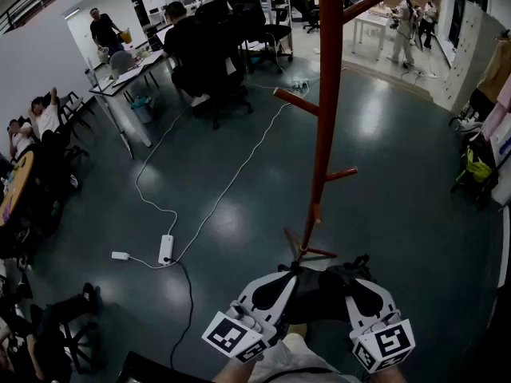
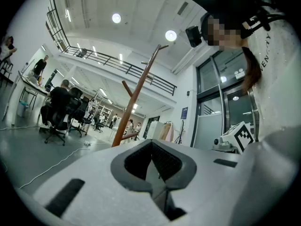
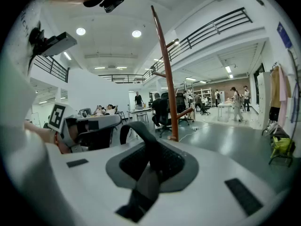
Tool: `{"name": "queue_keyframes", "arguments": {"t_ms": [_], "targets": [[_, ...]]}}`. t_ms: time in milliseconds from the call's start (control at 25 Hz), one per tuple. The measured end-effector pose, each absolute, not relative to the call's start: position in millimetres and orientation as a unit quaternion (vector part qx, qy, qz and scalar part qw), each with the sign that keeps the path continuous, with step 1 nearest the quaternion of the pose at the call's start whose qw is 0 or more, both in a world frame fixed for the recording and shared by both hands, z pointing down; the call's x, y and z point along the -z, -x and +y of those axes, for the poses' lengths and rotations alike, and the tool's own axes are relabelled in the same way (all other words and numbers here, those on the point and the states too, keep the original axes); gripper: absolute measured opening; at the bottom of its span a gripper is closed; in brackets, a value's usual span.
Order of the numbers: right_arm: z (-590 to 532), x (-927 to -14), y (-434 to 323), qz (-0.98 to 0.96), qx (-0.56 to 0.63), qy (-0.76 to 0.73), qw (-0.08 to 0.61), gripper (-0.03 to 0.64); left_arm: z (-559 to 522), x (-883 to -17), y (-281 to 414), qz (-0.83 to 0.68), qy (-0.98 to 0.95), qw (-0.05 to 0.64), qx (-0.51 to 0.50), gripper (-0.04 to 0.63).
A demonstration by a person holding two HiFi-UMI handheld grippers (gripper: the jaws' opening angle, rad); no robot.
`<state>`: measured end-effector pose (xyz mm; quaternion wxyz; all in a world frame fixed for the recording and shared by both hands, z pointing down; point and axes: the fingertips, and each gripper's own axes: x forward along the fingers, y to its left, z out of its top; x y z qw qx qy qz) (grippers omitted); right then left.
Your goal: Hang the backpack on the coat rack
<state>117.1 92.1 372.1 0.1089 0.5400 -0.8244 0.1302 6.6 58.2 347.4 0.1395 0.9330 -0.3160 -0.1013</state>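
Observation:
The red-brown coat rack (image 1: pixel 326 94) stands on the dark floor straight ahead, with pegs angling up from its pole; it also shows as the coat rack (image 2: pixel 136 91) and the coat rack (image 3: pixel 165 79) beyond the jaws. The black backpack (image 1: pixel 319 294) hangs low in front of me, between both grippers and just short of the rack's feet. My left gripper (image 1: pixel 289 278) is shut on its left side, jaws (image 2: pixel 157 173) pressed together. My right gripper (image 1: pixel 351 279) is shut on a black strap (image 3: pixel 141 133) that loops up out of the jaws (image 3: pixel 150 171).
A white power strip (image 1: pixel 166 248) with cables lies on the floor to the left. Desks and black office chairs (image 1: pixel 211 62) with seated people stand behind. More people sit at the far left (image 1: pixel 32 122). Hanging clothes and a green bag (image 1: pixel 477 167) line the right side.

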Motion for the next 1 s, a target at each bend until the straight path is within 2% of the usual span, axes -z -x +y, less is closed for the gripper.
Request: {"name": "queue_keyframes", "arguments": {"t_ms": [360, 560, 1000], "targets": [[6, -403, -108, -0.815, -0.167, -0.545, 0.100, 0.051, 1, -363, -16, -0.310, -0.932, 0.164, 0.089, 0.009], [-37, -425, -107, -0.808, -0.186, -0.550, 0.100, 0.051, -37, -400, -19, -0.306, -0.934, 0.171, 0.073, 0.009], [-110, -452, -118, -0.779, -0.196, -0.580, 0.132, 0.052, -102, -419, -33, -0.286, -0.927, 0.224, 0.093, 0.009]]}}
